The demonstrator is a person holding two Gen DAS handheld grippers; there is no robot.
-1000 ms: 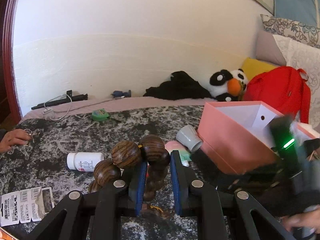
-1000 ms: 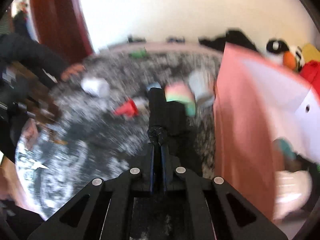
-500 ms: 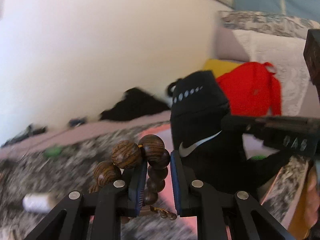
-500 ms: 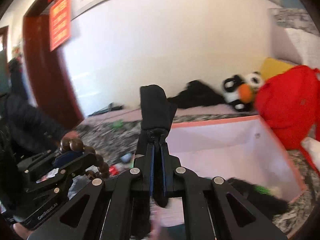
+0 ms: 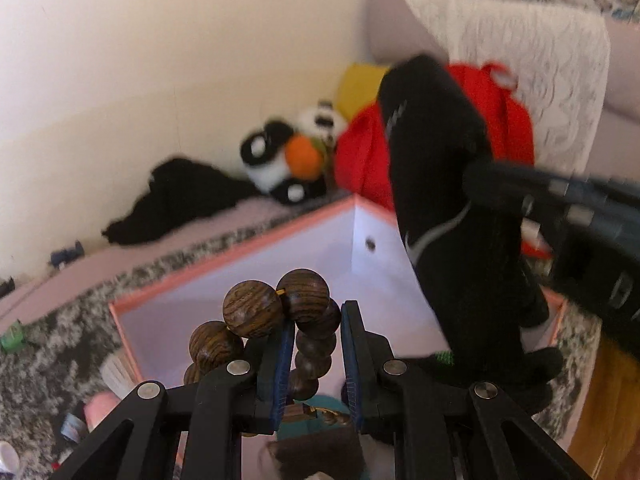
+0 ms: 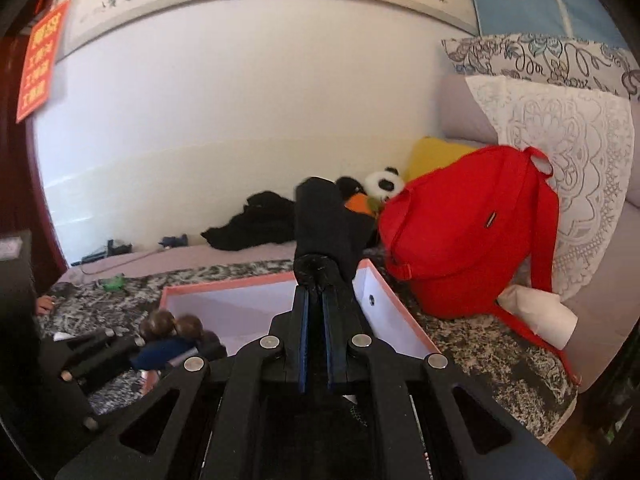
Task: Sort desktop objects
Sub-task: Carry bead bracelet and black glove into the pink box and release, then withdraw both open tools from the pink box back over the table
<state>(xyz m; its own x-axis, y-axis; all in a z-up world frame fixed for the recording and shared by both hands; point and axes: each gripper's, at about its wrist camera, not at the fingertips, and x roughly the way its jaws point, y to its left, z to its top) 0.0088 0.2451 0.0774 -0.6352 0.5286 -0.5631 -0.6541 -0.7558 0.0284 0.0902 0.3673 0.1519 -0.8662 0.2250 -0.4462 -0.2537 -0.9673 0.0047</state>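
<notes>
My left gripper (image 5: 314,320) is shut on a string of brown wooden beads (image 5: 276,312) and holds it above the open pink box (image 5: 280,236). My right gripper (image 6: 316,296) is shut on a black sock (image 6: 324,220) with a white swoosh, held over the same box (image 6: 248,304). In the left wrist view the sock (image 5: 448,200) hangs at the right, over the box's far corner. In the right wrist view the left gripper (image 6: 160,350) and its beads (image 6: 172,324) show at the lower left. Some items lie on the box floor, blurred.
A red backpack (image 6: 468,232), a panda plush (image 6: 380,184), a yellow cushion (image 6: 436,152) and a black cloth (image 6: 256,224) lie behind the box. A white tissue (image 6: 540,312) lies beside the backpack. A green item (image 6: 114,282) lies on the speckled tabletop (image 6: 480,348).
Both grippers have lifted off the tabletop and moved right to over the pink box, the left with the beads and the right with the sock.
</notes>
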